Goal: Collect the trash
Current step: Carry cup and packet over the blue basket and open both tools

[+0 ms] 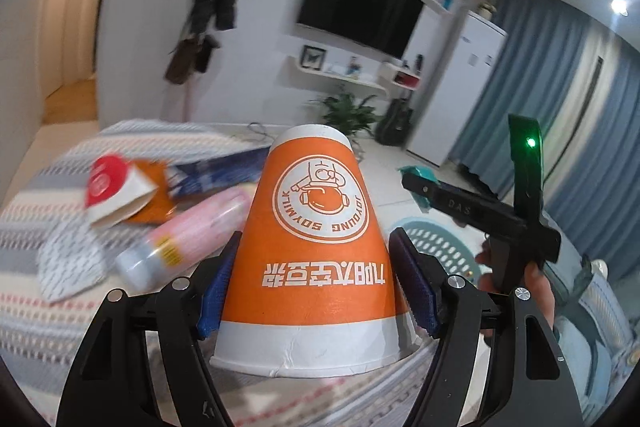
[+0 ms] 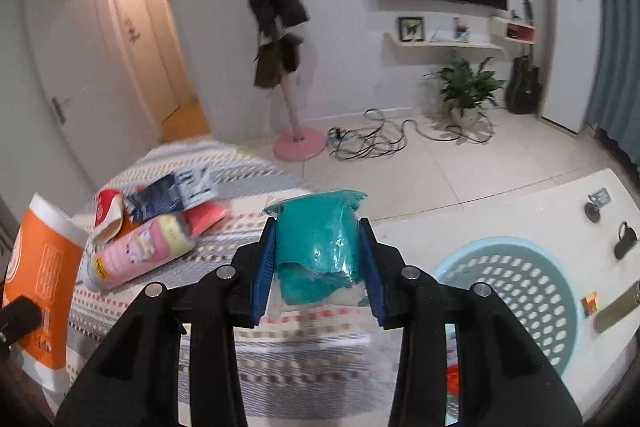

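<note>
Both tongs are loaded: the left gripper is clenched on an upturned orange paper cup, the right gripper on a crumpled teal wrapper. Step in hand: carrying. The pale blue basket lies to the right; release should follow above it. A pink bottle and 1 red-white cup remain on the striped cloth.

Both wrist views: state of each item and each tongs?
left tongs: shut on orange cup
orange cup: held upside down, rim toward camera
right tongs: shut on teal wrapper
teal wrapper: crumpled, held off the cloth
pink bottle: lying on its side on the striped cloth
red-and-white cup: tipped over, flattened
blue packet: lying on the pile
blue basket: upright, open
</note>
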